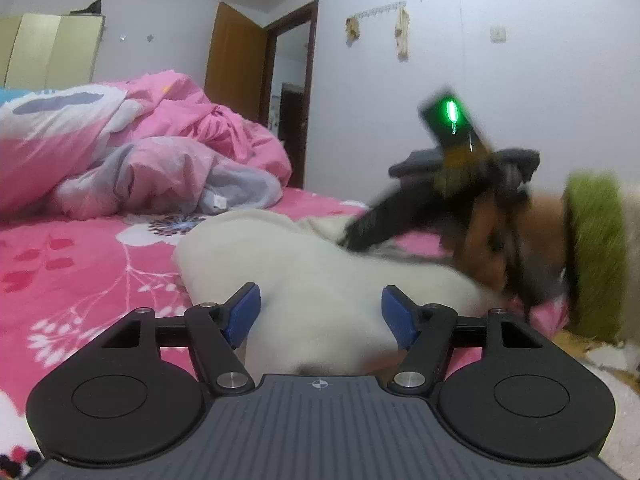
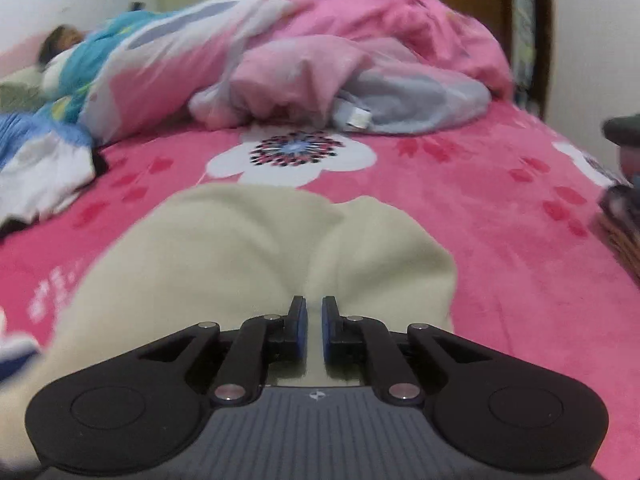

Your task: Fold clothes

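the cream garment point(image 2: 256, 248) lies crumpled on the pink flowered bed cover point(image 2: 500, 216), toward its near edge. the right gripper point(image 2: 315, 330) pinches a fold of it between nearly closed pads. the left gripper point(image 1: 320, 318) hovers spread wide over the same cloth, holding nothing. a heaped pink quilt point(image 1: 168, 140) sits farther back.

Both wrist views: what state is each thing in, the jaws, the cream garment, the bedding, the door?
Left gripper: jaws wide open, cream fleece garment between them.
Right gripper: jaws nearly shut, pinching garment.
Crumpled pink quilt: heaped, unfolded.
Brown wooden door: open.
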Demonstrator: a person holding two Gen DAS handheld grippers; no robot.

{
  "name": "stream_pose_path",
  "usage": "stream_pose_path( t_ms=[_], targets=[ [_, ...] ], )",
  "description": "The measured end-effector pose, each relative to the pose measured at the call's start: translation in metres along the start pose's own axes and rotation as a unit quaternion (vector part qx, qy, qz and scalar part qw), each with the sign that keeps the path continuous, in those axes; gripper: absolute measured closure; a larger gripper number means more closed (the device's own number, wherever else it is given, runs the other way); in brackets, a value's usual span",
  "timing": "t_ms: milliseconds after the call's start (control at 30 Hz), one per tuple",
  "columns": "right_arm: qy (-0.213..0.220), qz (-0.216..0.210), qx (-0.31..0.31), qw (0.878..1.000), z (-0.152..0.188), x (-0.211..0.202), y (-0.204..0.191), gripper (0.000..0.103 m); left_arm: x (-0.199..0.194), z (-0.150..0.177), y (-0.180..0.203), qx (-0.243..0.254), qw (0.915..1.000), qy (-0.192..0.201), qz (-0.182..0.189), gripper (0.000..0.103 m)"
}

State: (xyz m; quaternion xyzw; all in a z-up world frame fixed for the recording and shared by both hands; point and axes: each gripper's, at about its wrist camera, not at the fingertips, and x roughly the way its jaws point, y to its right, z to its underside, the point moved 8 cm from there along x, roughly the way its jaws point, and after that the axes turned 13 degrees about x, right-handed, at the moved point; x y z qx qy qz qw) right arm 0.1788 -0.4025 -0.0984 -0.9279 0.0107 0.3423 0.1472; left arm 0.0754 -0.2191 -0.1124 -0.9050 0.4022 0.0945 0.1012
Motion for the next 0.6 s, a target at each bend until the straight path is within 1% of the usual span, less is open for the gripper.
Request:
stream_pose_path(
  t_ms=[33,133,200,267,300,333,367,400,467,567,600],
  targets=[
    [0.005,-0.001,0.016,1.0,-0.006,-0.012,-0.001,0.096,0.0,-0.001,0.0,0.0,1.0,-0.005,-0.001,0.035],
    [0.063,-0.021,0.028,0.997,-0.02,-0.071,-0.008,0.095,0.001,-0.003,0.001,-0.001,0.9998,-0.021,-0.003,0.035],
    [0.085,-0.046,0.035,0.995,-0.012,-0.11,-0.011,0.095,0.001,-0.004,0.001,-0.001,0.9995,-0.031,-0.004,0.035],
    [0.058,-0.052,0.039,0.996,0.015,-0.119,-0.009,0.095,0.002,-0.006,0.001,-0.001,0.9991,-0.042,-0.005,0.035],
    [0.024,-0.03,0.029,0.999,0.035,-0.109,-0.004,0.095,0.002,-0.007,0.002,-0.002,0.9988,-0.049,-0.004,0.034],
    [-0.022,0.007,0.011,1.0,0.062,-0.086,0.005,0.096,0.003,-0.008,0.004,0.003,0.9983,-0.058,-0.007,0.034],
    [-0.003,0.012,0.007,1.0,0.077,-0.077,0.01,0.096,0.005,-0.009,0.006,0.009,0.9977,-0.067,-0.011,0.034],
    [0.022,0.006,0.007,1.0,0.08,-0.078,0.011,0.096,0.006,-0.01,0.009,0.014,0.9969,-0.076,-0.015,0.034],
    [0.007,0.017,0.039,0.999,0.066,-0.084,0.009,0.095,0.006,-0.011,0.009,0.013,0.9955,-0.091,-0.022,0.034],
    [0.041,-0.009,0.06,0.997,0.049,-0.119,-0.003,0.095,0.005,-0.013,0.009,0.01,0.9931,-0.112,-0.034,0.034],
    [0.051,-0.02,0.065,0.996,0.052,-0.128,-0.005,0.095,0.004,-0.013,0.01,0.013,0.9926,-0.115,-0.038,0.034]
  ],
)
